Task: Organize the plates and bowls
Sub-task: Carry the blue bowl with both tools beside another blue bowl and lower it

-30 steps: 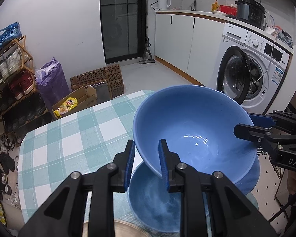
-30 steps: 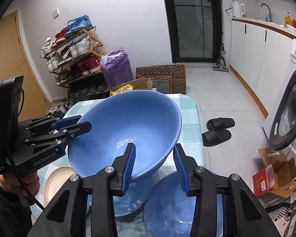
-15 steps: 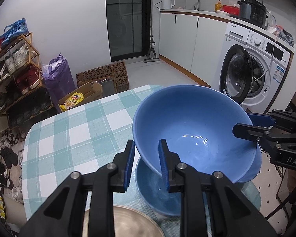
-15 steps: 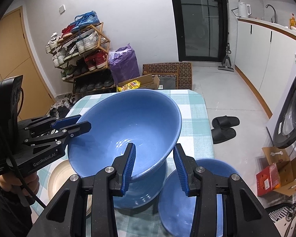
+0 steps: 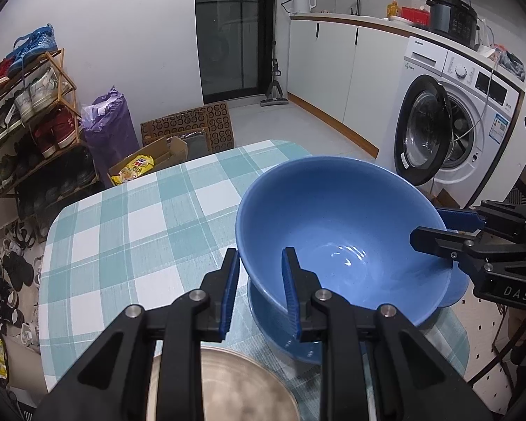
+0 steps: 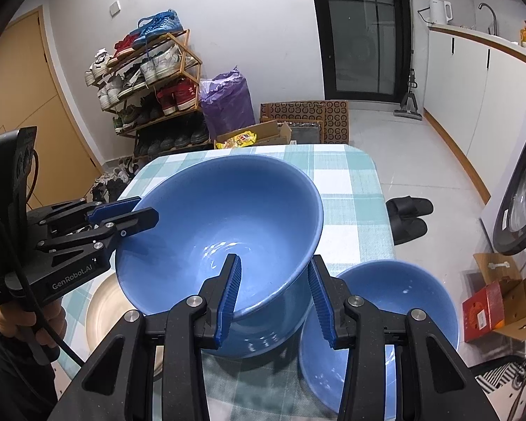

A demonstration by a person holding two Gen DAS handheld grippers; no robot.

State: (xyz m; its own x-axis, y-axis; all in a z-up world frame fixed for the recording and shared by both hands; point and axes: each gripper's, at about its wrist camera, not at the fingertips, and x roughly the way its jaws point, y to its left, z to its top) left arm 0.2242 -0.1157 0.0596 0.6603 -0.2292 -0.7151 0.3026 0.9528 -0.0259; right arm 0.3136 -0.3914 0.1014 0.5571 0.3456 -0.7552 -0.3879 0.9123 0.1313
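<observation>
Left wrist view: left gripper [image 5: 259,293] is clamped on the near rim of the large blue bowl [image 5: 336,231], one finger outside the wall, one inside. Bowl is tilted, held above a second blue bowl [image 5: 280,336] that sits on the checked tablecloth [image 5: 140,231]. Right gripper [image 5: 435,228] comes in from the right and pinches the opposite rim. Rim of a beige plate [image 5: 224,382] shows at bottom, partly hidden behind the gripper body. Washing machine [image 5: 449,122] stands behind with its door open; shoe rack [image 5: 28,112] at left.

Right wrist view: right gripper [image 6: 273,294] is closed on the large blue bowl's [image 6: 224,217] near wall, left finger inside, right finger outside. Left gripper [image 6: 129,214] grips the far-left rim; a hand [image 6: 28,322] holds its handle. Large bowl hangs over the second blue bowl [image 6: 259,336], just above it; contact can't be told. A blue plate-like dish [image 6: 396,308] lies just right of them on the cloth. Beige plate [image 6: 105,312] at left, partly covered. Black slippers [image 6: 406,217] on the floor past the table edge.
</observation>
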